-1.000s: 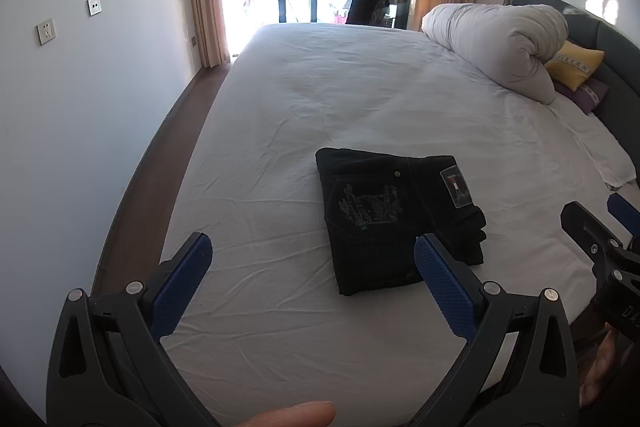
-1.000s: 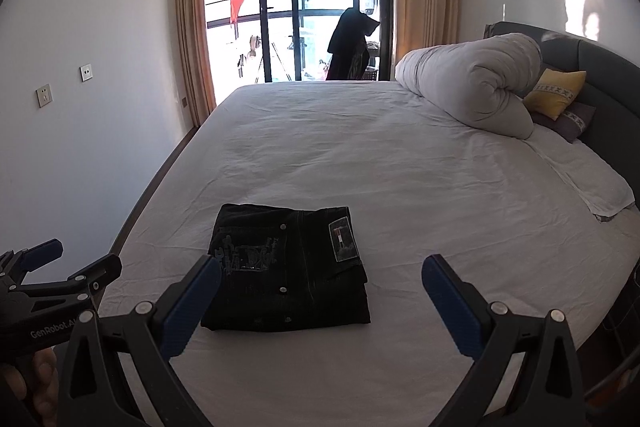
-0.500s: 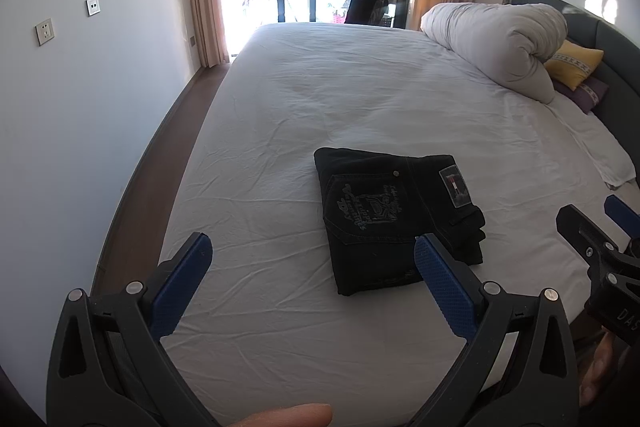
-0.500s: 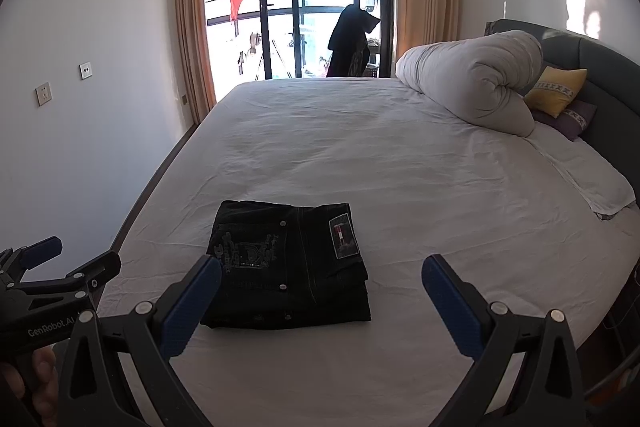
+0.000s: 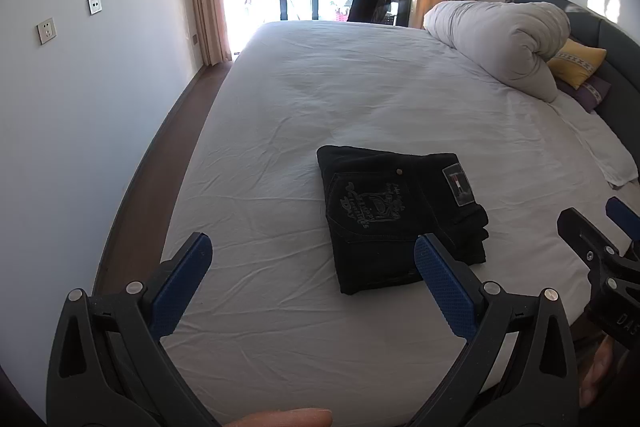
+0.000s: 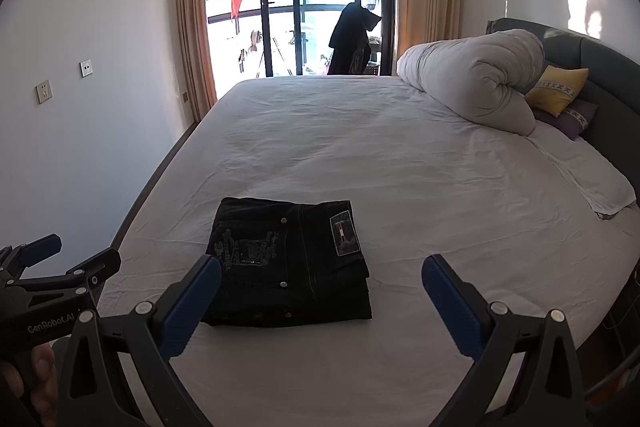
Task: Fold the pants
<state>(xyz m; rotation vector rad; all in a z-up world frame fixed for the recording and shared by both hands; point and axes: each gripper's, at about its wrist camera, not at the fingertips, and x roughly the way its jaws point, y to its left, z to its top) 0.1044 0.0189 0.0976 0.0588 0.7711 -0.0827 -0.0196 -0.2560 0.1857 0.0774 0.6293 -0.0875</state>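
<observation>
Folded black pants [image 6: 290, 267] lie flat on the white bed [image 6: 400, 163], both grippers held back above its near edge.

At far left the wall meets a strip of dark floor [image 5: 160, 147] along the bed's left edge; bare sheet lies open on every side of the pants, widest toward the window. The left gripper [image 5: 312, 259] has its jaws spread wide, empty, with a fingertip [image 5: 288, 417] under it; its body reads "GenRobot.AI" in the right wrist view. The pants show a pale embroidered pocket design, lettering unreadable, and a rectangular patch [image 6: 344, 233] at the waistband. The right gripper [image 6: 322, 277] also has jaws spread wide, empty. Far right: rolled duvet [image 6: 476, 79], yellow pillow [image 6: 558, 89], grey headboard [image 6: 604, 67].
</observation>
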